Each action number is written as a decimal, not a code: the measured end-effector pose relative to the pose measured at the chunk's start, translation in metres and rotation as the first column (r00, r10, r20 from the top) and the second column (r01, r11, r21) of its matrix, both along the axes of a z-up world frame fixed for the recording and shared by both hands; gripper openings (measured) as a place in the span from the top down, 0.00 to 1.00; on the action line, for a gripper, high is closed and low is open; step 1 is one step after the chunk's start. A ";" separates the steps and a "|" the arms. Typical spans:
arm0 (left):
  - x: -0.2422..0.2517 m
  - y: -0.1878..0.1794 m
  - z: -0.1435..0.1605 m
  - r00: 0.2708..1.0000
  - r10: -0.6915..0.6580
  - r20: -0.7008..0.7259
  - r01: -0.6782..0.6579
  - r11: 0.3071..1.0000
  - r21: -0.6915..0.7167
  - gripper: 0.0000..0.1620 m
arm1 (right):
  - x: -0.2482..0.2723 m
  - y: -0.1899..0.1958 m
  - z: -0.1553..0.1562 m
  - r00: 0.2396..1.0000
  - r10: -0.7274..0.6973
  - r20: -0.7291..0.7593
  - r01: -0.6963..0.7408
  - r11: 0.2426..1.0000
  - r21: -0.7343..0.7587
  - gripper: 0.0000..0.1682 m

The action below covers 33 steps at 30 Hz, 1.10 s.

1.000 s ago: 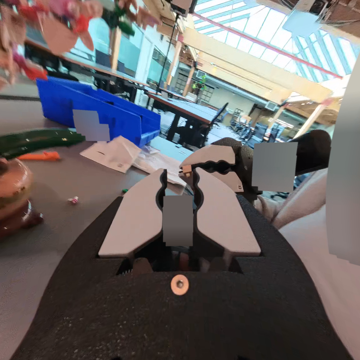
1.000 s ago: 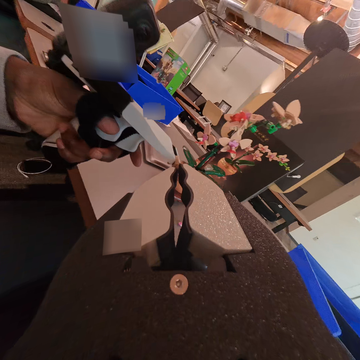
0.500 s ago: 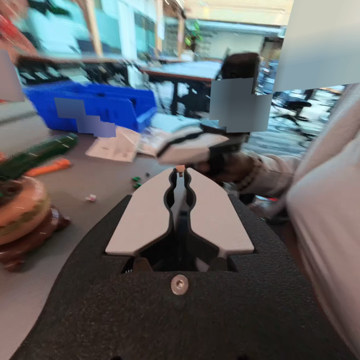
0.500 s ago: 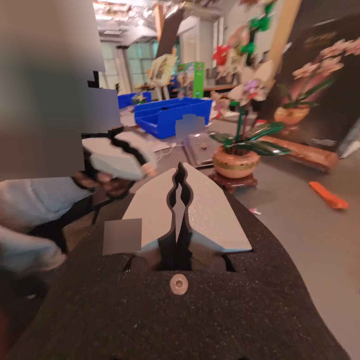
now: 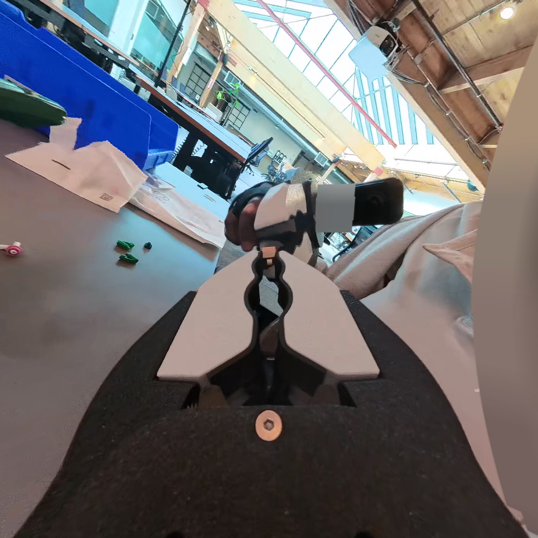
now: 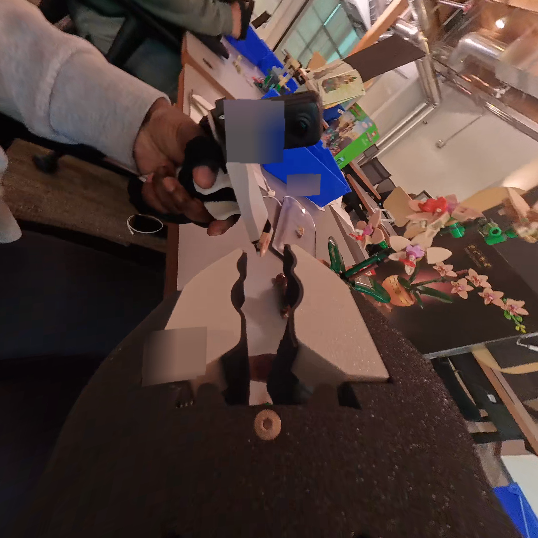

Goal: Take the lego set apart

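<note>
My left gripper (image 5: 268, 261) is shut on a small tan lego piece (image 5: 268, 252) pinched at its tips. The same piece (image 6: 265, 241) shows at the left gripper's tip in the right wrist view. My right gripper (image 6: 264, 251) is open and empty, with its tips just on either side of that piece. In the left wrist view it (image 5: 278, 214) hangs right above the piece, held by a hand. The lego orchid (image 6: 407, 253), with tan petals and green leaves, stands on the table beyond; its pot is mostly hidden behind my right finger.
Blue bin (image 5: 102, 102), paper bags (image 5: 78, 174), loose green pieces (image 5: 125, 251) and a pink piece (image 5: 13, 249) lie on the grey table (image 5: 58, 305). The black orchid box (image 6: 454, 308), a blue bin (image 6: 308, 167) and a clear plastic tray (image 6: 292, 224) sit farther back. A sleeved arm (image 6: 72, 96) is at left. My two grippers' fingertips are within a few centimetres of each other. From either gripper's tips it is about 15 cm to the lego orchid (image 6: 407, 253).
The left gripper closed on the tan piece that the right gripper held. The right gripper has since opened and let go. Both views have swung and tilted.
</note>
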<state>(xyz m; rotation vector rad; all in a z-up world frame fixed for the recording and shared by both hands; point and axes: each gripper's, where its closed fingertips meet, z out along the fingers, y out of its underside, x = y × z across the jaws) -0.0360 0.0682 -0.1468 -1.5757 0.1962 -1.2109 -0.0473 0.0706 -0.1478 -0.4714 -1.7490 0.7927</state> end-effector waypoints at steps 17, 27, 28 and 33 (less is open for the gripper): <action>0.029 -0.009 -0.076 0.828 -0.126 -0.547 0.045 0.986 -0.159 1.00 | -0.009 0.023 0.015 0.999 -0.043 -0.028 0.019 0.808 -0.589 1.00; -0.016 0.002 -0.052 0.887 0.087 -0.453 -0.107 0.994 -0.018 0.99 | 0.011 0.012 -0.026 0.987 0.022 0.157 0.066 0.841 -0.537 1.00; -0.015 -0.005 -0.049 0.880 0.079 -0.469 -0.086 0.996 0.007 0.98 | 0.024 0.001 -0.031 0.979 0.068 0.190 0.035 0.869 -0.493 0.99; -0.029 -0.009 -0.043 0.784 0.232 -0.576 -0.141 0.970 0.199 0.93 | 0.070 -0.020 -0.108 0.811 0.044 0.583 0.211 0.908 -0.363 0.82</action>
